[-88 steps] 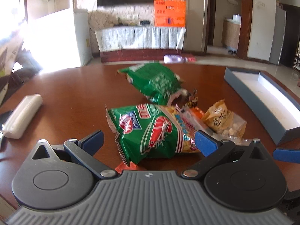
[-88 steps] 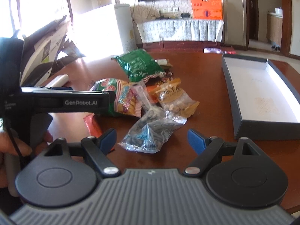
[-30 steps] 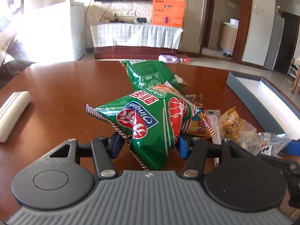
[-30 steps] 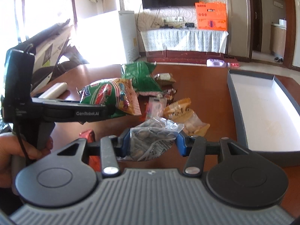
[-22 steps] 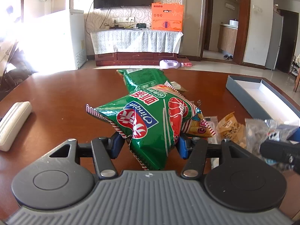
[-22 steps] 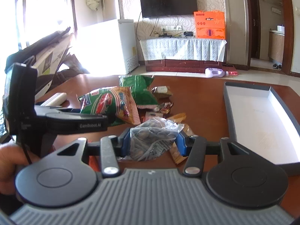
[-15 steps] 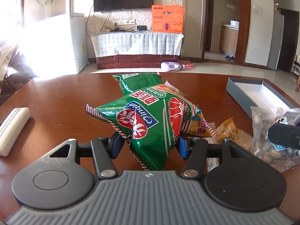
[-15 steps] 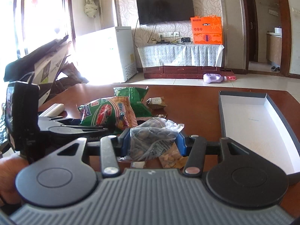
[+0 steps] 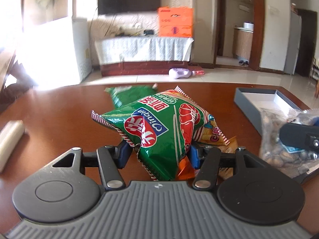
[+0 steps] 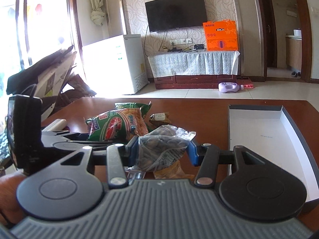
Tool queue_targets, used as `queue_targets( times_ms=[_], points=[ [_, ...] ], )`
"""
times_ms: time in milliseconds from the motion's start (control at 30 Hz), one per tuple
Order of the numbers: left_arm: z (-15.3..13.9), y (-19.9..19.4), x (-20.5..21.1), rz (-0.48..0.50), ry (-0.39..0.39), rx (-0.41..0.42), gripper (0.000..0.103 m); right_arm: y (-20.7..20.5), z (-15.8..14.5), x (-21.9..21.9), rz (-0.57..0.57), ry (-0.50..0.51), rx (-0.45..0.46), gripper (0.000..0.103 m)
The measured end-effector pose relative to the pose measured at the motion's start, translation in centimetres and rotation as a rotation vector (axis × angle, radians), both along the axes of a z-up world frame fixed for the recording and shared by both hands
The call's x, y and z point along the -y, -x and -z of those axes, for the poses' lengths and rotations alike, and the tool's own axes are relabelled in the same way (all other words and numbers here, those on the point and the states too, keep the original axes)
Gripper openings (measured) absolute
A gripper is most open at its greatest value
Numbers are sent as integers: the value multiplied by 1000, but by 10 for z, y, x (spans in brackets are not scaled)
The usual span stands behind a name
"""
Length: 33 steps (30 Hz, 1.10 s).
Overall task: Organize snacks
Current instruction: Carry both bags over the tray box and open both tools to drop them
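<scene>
At the bottom of the left wrist view, the left gripper has its two blue-padded fingers pressed against the lower corner of a green crinkly shrimp-chip bag with red-and-white striped edges. The bag sits squarely between the pads and juts up and away toward the middle of the frame, lifted off the brown polished wooden table. An orange foil wrapper peeks out under the bag, just beside the right-hand pad.

In the right wrist view, low in the frame's centre, the right gripper is clamped on a clear crinkled plastic bag of brown nuts; its blue pads pinch the bag from both sides, with the sealed top flaring up and to the right above them. The same nut bag shows at the right edge of the left wrist view, held clear of the table. A hand is visible at the lower left of the right wrist view, below the other gripper's dark body.

Beyond the held chip bag lies a second green snack bag, and a small brown wrapped snack rests near it. A grey shallow cardboard box with a white inside sits on the table at the right side of both views. At the left edge lies a white cylindrical roll. Farther back, across the pale floor, stand a black wall-mounted television and an orange printed carton.
</scene>
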<state>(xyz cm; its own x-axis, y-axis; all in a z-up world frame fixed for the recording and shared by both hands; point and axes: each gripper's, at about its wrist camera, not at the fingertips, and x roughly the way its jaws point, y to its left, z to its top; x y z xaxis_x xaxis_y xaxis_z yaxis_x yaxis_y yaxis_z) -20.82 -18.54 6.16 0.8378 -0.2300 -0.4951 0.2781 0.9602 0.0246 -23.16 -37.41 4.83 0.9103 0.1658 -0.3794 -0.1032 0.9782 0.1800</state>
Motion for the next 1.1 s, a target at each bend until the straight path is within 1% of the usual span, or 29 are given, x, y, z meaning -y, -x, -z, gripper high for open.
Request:
queue_targets(
  times_ms=[67, 167, 433, 700, 900, 1100],
  points=[
    [-6, 2, 13, 25, -17, 35, 63, 2, -2, 6, 8, -6, 12, 52],
    [-14, 0, 34, 63, 6, 55, 63, 3, -3, 22, 38, -20, 16, 52],
    [-16, -7, 85, 156, 39, 62, 63, 9, 2, 59, 108, -25, 12, 52],
    [-19, -19, 143, 257, 52, 70, 63, -2, 6, 87, 177, -19, 10, 52],
    [-6, -32, 179, 318, 70, 12, 63, -3, 14, 106, 241, -7, -17, 52],
    [12, -42, 209, 342, 91, -58, 63, -11, 27, 126, 296, 1, -61, 52]
  ],
)
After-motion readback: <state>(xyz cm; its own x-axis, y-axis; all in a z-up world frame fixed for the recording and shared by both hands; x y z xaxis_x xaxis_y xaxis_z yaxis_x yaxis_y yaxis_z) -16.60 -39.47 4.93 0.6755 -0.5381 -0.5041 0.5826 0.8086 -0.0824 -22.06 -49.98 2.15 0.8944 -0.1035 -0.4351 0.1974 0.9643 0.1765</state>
